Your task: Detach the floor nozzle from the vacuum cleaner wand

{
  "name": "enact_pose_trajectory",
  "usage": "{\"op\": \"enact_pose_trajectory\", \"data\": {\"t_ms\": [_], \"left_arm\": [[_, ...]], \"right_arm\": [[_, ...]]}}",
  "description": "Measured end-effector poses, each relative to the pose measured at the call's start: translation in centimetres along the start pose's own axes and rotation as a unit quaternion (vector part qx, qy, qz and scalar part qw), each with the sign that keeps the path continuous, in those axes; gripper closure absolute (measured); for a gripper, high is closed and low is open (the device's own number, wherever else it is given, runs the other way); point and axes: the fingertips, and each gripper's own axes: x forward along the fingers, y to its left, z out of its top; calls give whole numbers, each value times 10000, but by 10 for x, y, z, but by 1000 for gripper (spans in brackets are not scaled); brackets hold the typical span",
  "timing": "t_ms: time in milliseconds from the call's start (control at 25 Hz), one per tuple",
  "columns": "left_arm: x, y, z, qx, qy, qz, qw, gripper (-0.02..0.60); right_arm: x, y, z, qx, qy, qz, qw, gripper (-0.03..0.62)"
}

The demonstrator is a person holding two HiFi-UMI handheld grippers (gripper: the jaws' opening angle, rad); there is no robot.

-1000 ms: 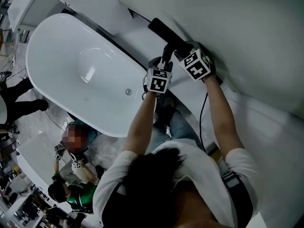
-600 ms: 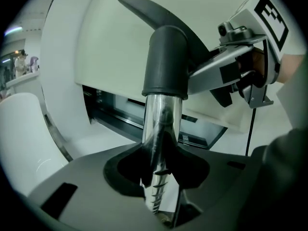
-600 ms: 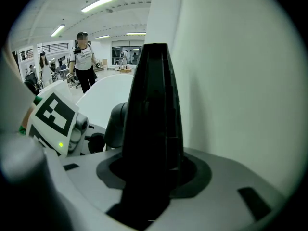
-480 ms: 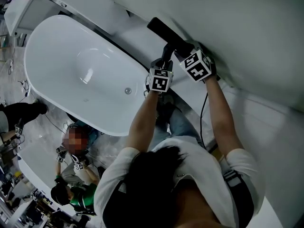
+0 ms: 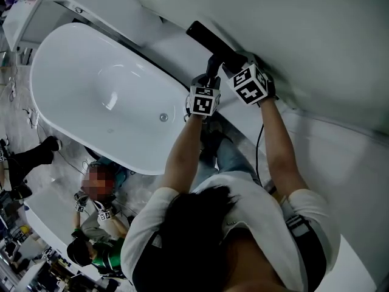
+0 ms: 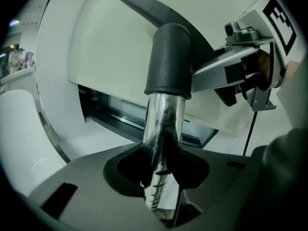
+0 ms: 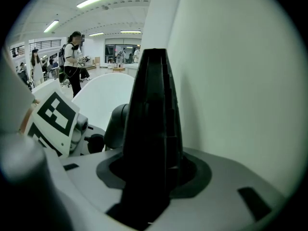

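The black floor nozzle (image 5: 206, 38) lies against a white panel, its dark grey neck collar (image 6: 168, 61) sleeved over the shiny metal wand (image 6: 161, 124). My left gripper (image 6: 161, 172) is shut on the wand just below that collar; in the head view it (image 5: 208, 83) sits under its marker cube. My right gripper (image 7: 151, 167) is shut on the floor nozzle (image 7: 154, 119), whose black body rises between the jaws. It (image 5: 236, 66) sits just right of the left one, almost touching. The joint between collar and wand looks seated.
A white oval bathtub (image 5: 67, 96) fills the left of the head view. A large white curved panel (image 5: 316, 47) lies behind the nozzle. A black cable (image 5: 258, 148) hangs by my right arm. A crouching person (image 5: 97, 224) is at lower left, and others stand in the distance (image 7: 74, 57).
Both grippers stay at nearly the same spot on the vacuum. A bystander's legs at the left edge have shifted down and left.
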Motion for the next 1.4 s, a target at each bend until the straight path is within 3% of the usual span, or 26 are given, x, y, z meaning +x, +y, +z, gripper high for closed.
{"op": "enact_pose_trajectory", "data": {"t_ms": [400,640,1000,1240,1400], "left_arm": [[-4,-5,-4,89,15,-90,9999,453],[-6,-9,0,237,-43,-184,9995,454],[-7,-14,3,316,-134,-314,9989,454],[-10,-16,4,375,-141,-500,9979,454],[-12,-19,4,377,-171,-512,9978,454]], "right_arm": [[-10,5,-2,142,-20,-222,9997,390],[-14,4,-3,323,-158,53,9993,390],[-20,2,0,59,-1,21,10000,390],[-24,3,1,129,-91,-143,9998,390],[-26,4,2,145,-44,-24,9999,390]]}}
